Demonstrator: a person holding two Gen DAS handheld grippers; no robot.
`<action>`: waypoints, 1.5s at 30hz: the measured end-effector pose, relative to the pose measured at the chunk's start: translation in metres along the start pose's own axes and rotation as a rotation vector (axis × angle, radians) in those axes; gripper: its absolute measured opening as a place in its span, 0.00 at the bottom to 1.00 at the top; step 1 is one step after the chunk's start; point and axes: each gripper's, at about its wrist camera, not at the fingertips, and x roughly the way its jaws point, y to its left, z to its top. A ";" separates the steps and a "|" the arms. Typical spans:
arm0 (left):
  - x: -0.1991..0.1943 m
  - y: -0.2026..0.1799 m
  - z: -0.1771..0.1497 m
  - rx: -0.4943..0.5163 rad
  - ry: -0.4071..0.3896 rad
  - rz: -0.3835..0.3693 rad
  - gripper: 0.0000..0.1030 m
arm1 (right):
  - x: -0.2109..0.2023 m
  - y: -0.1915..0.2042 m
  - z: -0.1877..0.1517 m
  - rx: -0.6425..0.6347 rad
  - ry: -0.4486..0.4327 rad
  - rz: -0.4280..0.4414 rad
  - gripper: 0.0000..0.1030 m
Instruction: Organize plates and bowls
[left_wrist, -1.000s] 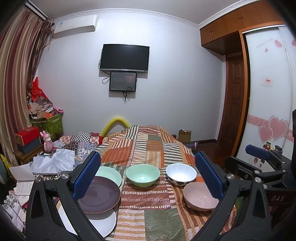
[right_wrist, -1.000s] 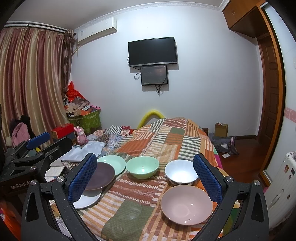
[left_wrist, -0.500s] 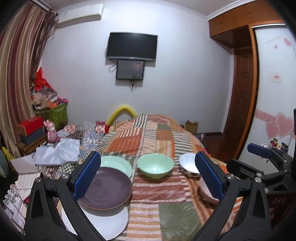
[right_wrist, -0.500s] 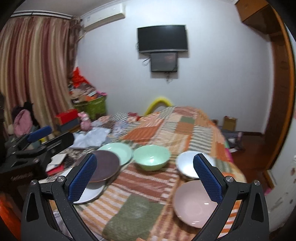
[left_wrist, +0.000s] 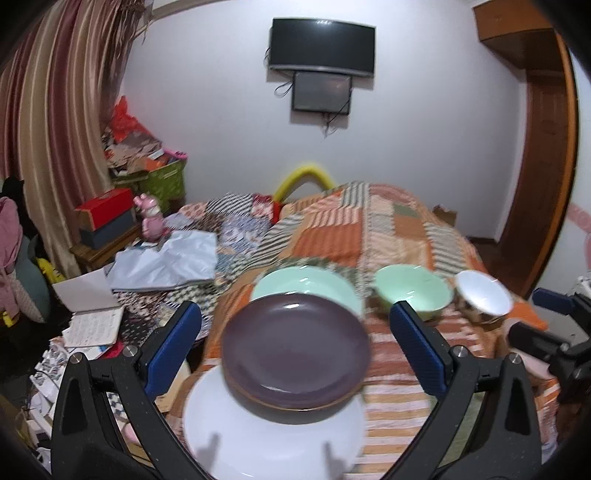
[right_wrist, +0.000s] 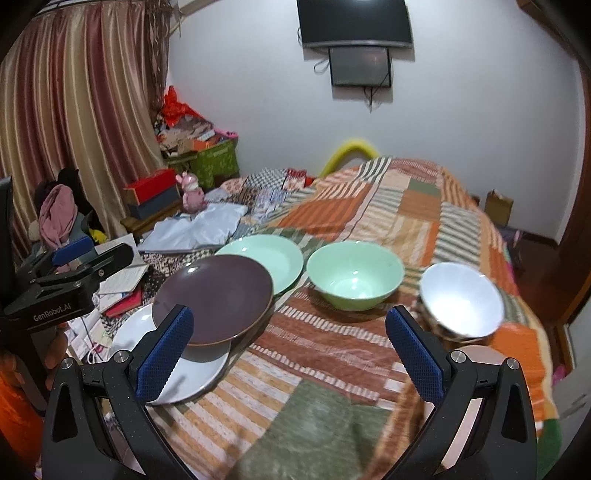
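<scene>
On the patchwork bed a purple plate (left_wrist: 295, 350) overlaps a white plate (left_wrist: 273, 435), with a mint plate (left_wrist: 306, 284) behind. A mint bowl (left_wrist: 413, 291) and a white bowl (left_wrist: 484, 295) stand to the right. My left gripper (left_wrist: 295, 350) is open, its jaws to either side of the purple plate and a little above it. In the right wrist view the purple plate (right_wrist: 218, 295), mint bowl (right_wrist: 354, 273), white bowl (right_wrist: 461, 299) and a pink bowl (right_wrist: 480, 356) show. My right gripper (right_wrist: 288, 358) is open and empty over the blanket.
The blanket (right_wrist: 406, 206) covers the bed. Papers, books and clothes (left_wrist: 162, 262) lie at the left side. Boxes and a pink toy (left_wrist: 151, 221) stand by the curtain. A TV (left_wrist: 321, 46) hangs on the far wall; a wooden door (left_wrist: 543, 177) is right.
Both grippers have moved forward and down toward the dishes. The left one swung left and now frames the purple plate. Both stay open.
</scene>
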 end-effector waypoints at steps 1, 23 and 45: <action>0.008 0.006 -0.002 -0.002 0.018 0.008 1.00 | 0.007 0.001 0.001 0.000 0.011 -0.002 1.00; 0.148 0.089 -0.033 -0.088 0.394 -0.022 0.61 | 0.126 0.021 -0.007 0.019 0.293 0.037 0.69; 0.184 0.099 -0.041 -0.132 0.502 -0.141 0.28 | 0.167 0.026 -0.014 0.074 0.393 0.109 0.33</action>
